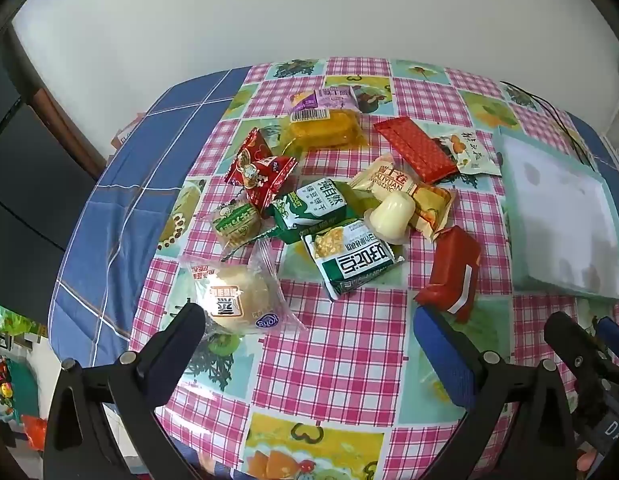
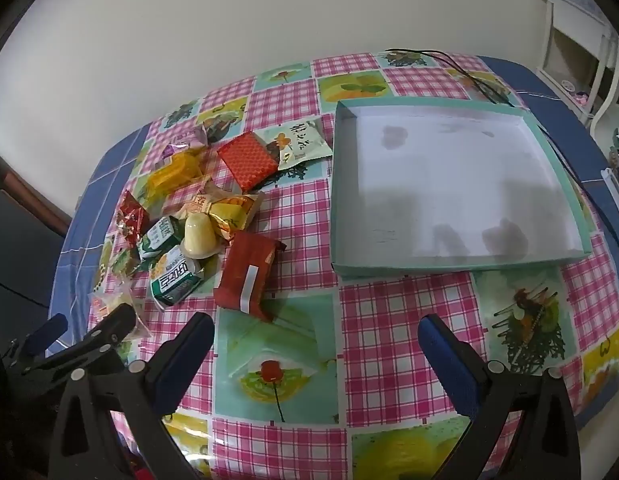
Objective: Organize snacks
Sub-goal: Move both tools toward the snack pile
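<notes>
Several wrapped snacks lie in a loose heap on the checked tablecloth: a green-and-white packet, a dark red pack, a round pastry in clear wrap, a pale jelly cup, and a red patterned pack. A shallow teal box with a white floor sits empty to the right. My left gripper hangs open above the near side of the heap. My right gripper is open over bare cloth, holding nothing.
A black cable runs along the table's far right edge behind the box. A blue cloth covers the table's left side. A white wall stands behind. White furniture is at the far right.
</notes>
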A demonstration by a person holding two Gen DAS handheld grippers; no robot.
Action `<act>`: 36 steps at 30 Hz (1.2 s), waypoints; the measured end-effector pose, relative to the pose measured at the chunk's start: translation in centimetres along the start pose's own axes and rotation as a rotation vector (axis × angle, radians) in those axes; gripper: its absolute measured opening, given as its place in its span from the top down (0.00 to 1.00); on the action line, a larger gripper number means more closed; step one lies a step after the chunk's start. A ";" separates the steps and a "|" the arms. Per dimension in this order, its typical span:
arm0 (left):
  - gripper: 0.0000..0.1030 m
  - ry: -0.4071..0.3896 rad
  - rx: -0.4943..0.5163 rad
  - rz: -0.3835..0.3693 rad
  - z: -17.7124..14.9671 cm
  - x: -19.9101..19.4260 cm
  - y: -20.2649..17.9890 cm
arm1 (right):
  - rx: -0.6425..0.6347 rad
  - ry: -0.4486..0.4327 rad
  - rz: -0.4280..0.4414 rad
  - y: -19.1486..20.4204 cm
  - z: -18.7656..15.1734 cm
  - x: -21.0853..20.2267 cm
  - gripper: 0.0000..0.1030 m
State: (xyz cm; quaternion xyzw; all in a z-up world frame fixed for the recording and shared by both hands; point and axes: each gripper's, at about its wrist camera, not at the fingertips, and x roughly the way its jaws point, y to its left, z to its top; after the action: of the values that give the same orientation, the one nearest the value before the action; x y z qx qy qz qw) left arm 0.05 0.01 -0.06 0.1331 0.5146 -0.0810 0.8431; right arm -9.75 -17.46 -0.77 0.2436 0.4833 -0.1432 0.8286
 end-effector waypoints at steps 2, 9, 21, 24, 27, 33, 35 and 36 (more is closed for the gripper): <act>0.00 0.007 -0.004 -0.001 0.0 0.1 0.1 | -0.002 0.003 0.002 0.1 0.0 0.1 0.00; 0.00 0.011 -0.009 0.000 0.2 0.2 0.5 | -0.006 0.005 0.003 0.2 0.0 0.2 0.00; 0.00 0.010 -0.015 -0.001 -0.1 0.0 -0.1 | -0.013 0.011 -0.008 0.4 -0.2 0.5 0.00; 0.00 0.001 -0.020 -0.001 -0.1 0.0 0.1 | -0.016 0.013 -0.013 0.5 -0.2 0.6 0.00; 0.00 -0.018 -0.025 -0.001 -0.2 0.0 0.3 | -0.021 0.013 -0.018 0.6 -0.2 0.7 0.00; 0.00 -0.033 -0.035 -0.011 -0.2 -0.1 0.7 | -0.029 0.015 -0.028 0.9 -0.4 0.9 0.00; 0.00 -0.035 -0.039 -0.015 -0.2 -0.1 0.8 | -0.036 0.017 -0.035 1.1 -0.4 1.1 0.00; 0.00 -0.031 -0.041 -0.018 -0.2 -0.1 0.8 | -0.038 0.018 -0.038 1.2 -0.4 1.1 0.00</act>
State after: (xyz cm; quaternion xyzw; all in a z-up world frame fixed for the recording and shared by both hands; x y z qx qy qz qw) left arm 0.06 0.88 0.06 0.1099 0.5044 -0.0799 0.8527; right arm -8.97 -16.24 -1.62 0.2197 0.4980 -0.1473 0.8259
